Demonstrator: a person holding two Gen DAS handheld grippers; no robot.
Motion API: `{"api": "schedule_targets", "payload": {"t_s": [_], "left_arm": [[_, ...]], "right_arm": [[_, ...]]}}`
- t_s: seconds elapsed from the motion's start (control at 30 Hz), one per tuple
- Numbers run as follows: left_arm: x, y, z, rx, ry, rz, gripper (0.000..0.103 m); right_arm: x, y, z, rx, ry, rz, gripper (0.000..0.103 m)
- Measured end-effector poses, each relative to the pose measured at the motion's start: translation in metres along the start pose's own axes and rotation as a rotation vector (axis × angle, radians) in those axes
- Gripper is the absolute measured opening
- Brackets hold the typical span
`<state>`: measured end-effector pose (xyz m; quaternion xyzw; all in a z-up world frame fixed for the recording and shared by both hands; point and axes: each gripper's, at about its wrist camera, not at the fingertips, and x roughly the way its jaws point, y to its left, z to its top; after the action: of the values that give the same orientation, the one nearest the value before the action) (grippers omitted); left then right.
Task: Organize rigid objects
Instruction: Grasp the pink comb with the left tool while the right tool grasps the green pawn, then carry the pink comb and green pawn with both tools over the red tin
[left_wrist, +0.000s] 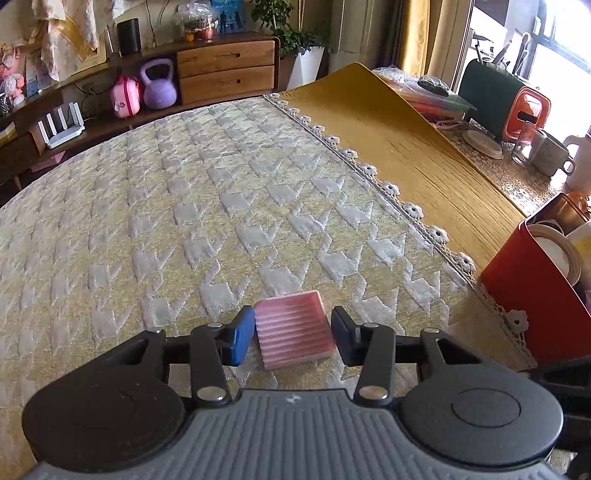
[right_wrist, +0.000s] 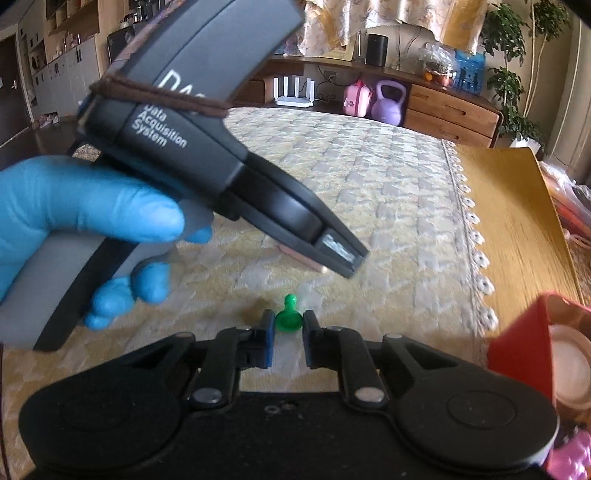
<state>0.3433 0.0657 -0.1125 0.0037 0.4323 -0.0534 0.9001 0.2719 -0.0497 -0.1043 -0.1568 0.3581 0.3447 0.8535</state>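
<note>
The left gripper is straddling a pink ribbed square block, its jaws set wide, the blue finger touching one side and the black one just clear; the block is lying on the cream houndstooth tablecloth, not lifted. The right gripper is bracketing a small green plastic pawn-shaped piece with a narrow gap; whether it is pinching is unclear. Both pieces are sitting left of the red open box, which is already holding a tape roll, so sorting looks partway. A blue-gloved hand is tilting the left gripper's handle down toward the cloth.
</note>
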Motion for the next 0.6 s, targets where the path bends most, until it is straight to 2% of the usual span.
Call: {"api": "schedule_targets", "payload": {"t_s": [0.37,0.6], "left_arm": [[-0.022,-0.009,-0.014,-0.014,0.007,-0.012,0.045],[-0.047,-0.027,-0.024,-0.016,0.022,-0.047,0.045]], "right_arm": [[-0.049,-0.033,-0.026,0.1,0.0,-0.02,0.014],[-0.078,-0.051,-0.037,0.156,-0.001,-0.035,0.014]]}}
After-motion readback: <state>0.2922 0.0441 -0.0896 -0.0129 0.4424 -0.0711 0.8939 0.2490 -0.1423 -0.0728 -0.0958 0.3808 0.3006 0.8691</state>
